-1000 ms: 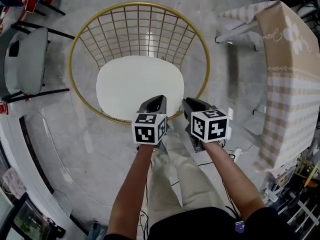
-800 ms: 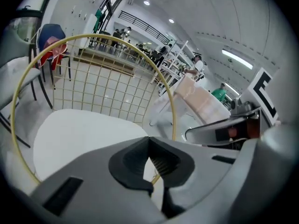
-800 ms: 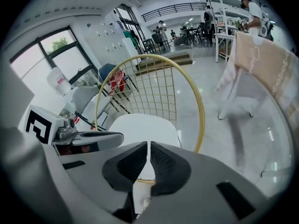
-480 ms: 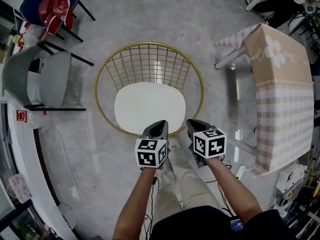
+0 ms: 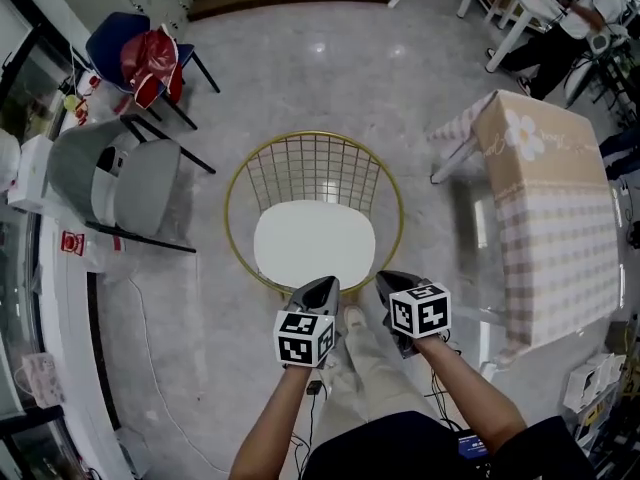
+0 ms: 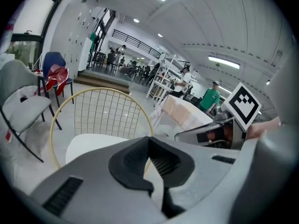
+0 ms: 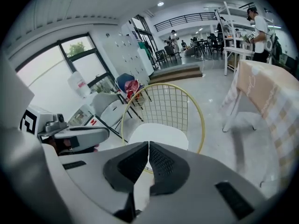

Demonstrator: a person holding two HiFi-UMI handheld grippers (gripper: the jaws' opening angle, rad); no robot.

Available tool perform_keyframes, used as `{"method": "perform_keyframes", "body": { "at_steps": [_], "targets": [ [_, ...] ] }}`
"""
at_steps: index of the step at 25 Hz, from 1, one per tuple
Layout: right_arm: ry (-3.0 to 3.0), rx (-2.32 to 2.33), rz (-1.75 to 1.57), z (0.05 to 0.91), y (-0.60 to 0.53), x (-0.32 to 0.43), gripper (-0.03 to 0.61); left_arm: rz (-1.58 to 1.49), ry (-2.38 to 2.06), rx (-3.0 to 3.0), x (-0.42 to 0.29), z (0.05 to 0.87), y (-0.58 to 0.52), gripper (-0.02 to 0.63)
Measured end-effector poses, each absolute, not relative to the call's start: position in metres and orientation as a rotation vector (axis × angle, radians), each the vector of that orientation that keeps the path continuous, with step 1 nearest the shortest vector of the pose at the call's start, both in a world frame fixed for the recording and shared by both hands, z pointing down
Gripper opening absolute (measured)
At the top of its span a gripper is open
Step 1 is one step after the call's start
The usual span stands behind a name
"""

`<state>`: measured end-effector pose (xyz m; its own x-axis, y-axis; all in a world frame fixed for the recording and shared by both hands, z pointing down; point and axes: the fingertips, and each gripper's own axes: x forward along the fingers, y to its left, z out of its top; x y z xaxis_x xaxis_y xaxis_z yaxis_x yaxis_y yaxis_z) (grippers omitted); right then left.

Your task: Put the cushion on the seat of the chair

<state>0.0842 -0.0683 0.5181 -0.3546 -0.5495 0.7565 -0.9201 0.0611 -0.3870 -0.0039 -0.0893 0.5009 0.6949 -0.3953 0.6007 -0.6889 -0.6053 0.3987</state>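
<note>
One white cushion [image 5: 314, 245] lies flat on the seat of the gold wire chair [image 5: 312, 168], inside its rim. Since a second ago both units have drawn up and back from its near edge. The left hand-held gripper [image 5: 322, 290] and right hand-held gripper [image 5: 390, 282] are clenched on nothing. Judgement: placement is complete. The chair stands on a polished grey floor [image 5: 400, 78], with a cloth-draped table [image 5: 555, 208] to the right and a grey chair [image 5: 130, 188] to the left

Open from above and the near side over the white cushion [image 5: 314, 244]. Fenced behind and along both sides by the gold wire back [image 5: 315, 173]. Grey chair [image 5: 130, 183] left, covered table [image 5: 555, 208] right.
</note>
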Motion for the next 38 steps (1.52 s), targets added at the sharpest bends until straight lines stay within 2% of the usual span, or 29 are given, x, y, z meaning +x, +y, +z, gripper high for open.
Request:
{"method": "perform_keyframes", "body": {
  "at_steps": [6,9,22,38],
  "targets": [
    [-1.984,1.402,1.375,0.359,-0.100,0.132,0.025,0.747,-0.818,2.237,0.050,0.332,-0.115,0.005],
    [-2.007,1.410,1.365,0.316,-0.099,0.128,0.025,0.725,-0.820,2.259,0.046,0.284,-0.115,0.005],
    [-2.199,1.490,1.185,0.219,-0.070,0.099,0.025,0.601,-0.877,2.448,0.025,0.179,-0.081,0.005],
    [-2.431,1.530,0.980,0.111,-0.041,0.145,0.025,0.492,-0.949,2.579,0.085,0.092,-0.040,0.005]
  ]
}}
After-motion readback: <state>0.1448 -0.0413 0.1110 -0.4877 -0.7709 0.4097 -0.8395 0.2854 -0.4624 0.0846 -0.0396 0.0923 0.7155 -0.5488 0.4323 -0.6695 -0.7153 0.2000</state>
